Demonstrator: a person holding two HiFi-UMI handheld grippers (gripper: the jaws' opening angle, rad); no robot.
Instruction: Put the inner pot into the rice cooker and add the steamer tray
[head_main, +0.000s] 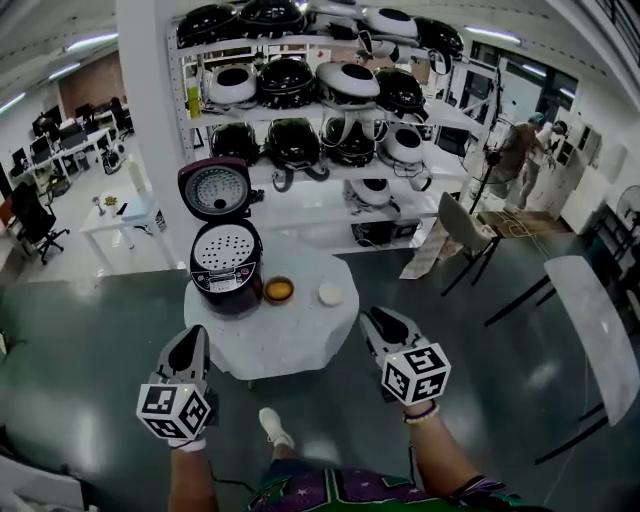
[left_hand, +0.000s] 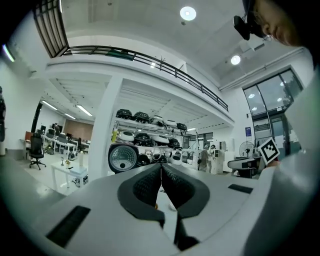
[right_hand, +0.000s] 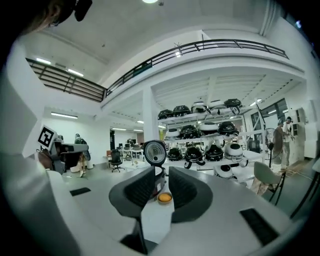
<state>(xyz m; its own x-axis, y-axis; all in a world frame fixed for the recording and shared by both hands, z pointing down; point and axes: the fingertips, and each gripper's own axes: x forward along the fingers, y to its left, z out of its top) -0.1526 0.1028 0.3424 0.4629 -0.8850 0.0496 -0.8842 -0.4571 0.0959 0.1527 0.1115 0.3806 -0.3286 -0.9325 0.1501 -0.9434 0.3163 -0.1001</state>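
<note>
Open workshop hall, far shelving (head_main: 320, 110) stacked with cookers, white table (head_main: 290, 345) mid-floor. Rice cooker (head_main: 226, 282) sits at the table's far-left edge with its lid (head_main: 213, 187) up. Perforated steamer tray (head_main: 224, 248) lies in its mouth and looks level. Inner pot not visible; presumably under the tray, can't confirm. Orange bowl (head_main: 279, 290) is just right of the cooker, small white dish (head_main: 330, 294) further right.

Left gripper (head_main: 190, 340) and right gripper (head_main: 380, 322) are near the person, well apart from the table, both empty. Left jaws are fully together; right jaws stand at a narrow gap.

Risks, my read:
- Reaching back in from the right passes the bowl; a clip could shove it off the table.
- Cooker is close to the edge, so a push could slide it over.
- Bumping the raised lid could drop it onto the tray.

Writing: none legible. No brand readable on the cooker, only square markers on the cubes (head_main: 173, 410).
</note>
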